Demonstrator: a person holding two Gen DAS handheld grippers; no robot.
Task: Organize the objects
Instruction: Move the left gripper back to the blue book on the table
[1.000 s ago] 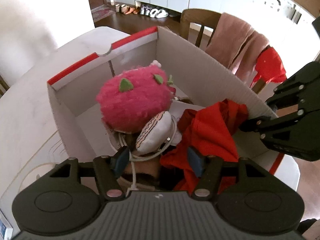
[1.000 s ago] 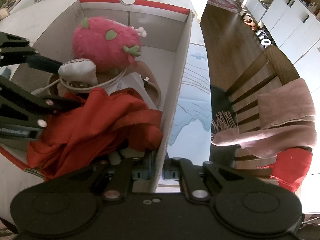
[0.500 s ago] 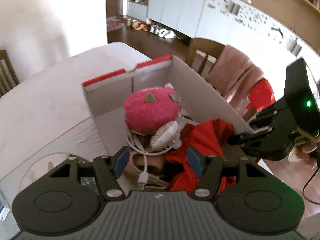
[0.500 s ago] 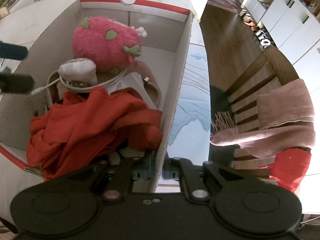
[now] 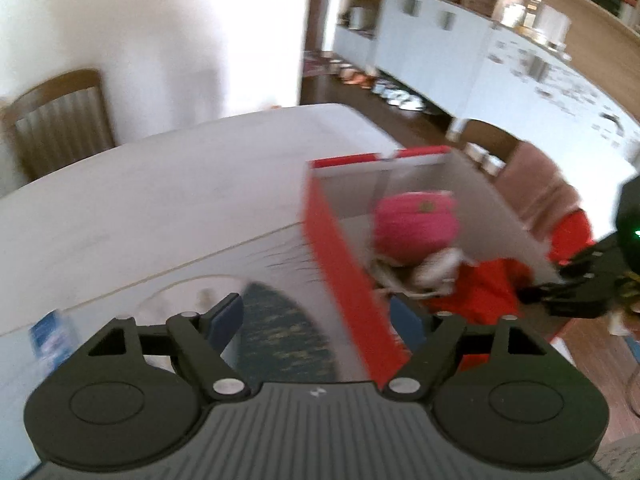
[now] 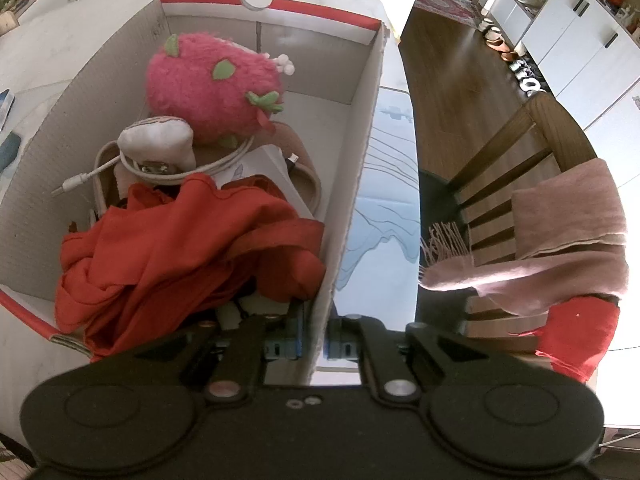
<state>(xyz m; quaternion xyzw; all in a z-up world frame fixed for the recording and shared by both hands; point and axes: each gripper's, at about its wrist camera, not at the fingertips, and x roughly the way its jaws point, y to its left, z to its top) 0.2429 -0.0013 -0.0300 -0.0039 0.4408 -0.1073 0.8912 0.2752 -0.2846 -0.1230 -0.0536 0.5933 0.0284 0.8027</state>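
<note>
A red-rimmed cardboard box (image 6: 368,128) stands on the white table and holds a pink plush strawberry (image 6: 212,84), a small white pouch (image 6: 160,142), a coiled cable (image 6: 120,166) and a crumpled red cloth (image 6: 188,248). My right gripper (image 6: 314,346) is shut on the box's right wall near its front corner. My left gripper (image 5: 320,320) is open and empty; the box's red left wall (image 5: 344,276) stands between its fingers. The box contents also show in the blurred left wrist view, with the plush (image 5: 414,226) at the back.
A wooden chair (image 6: 540,152) draped with a pink scarf (image 6: 572,236) and a red cloth (image 6: 576,336) stands right of the table. A blue patterned mat (image 5: 280,336) lies on the table left of the box. Another chair (image 5: 60,120) stands at the far left.
My left gripper has drawn up and out of the box and swung left, so the box's left wall now sits between its open fingers. My right gripper has kept its hold on the box wall.
</note>
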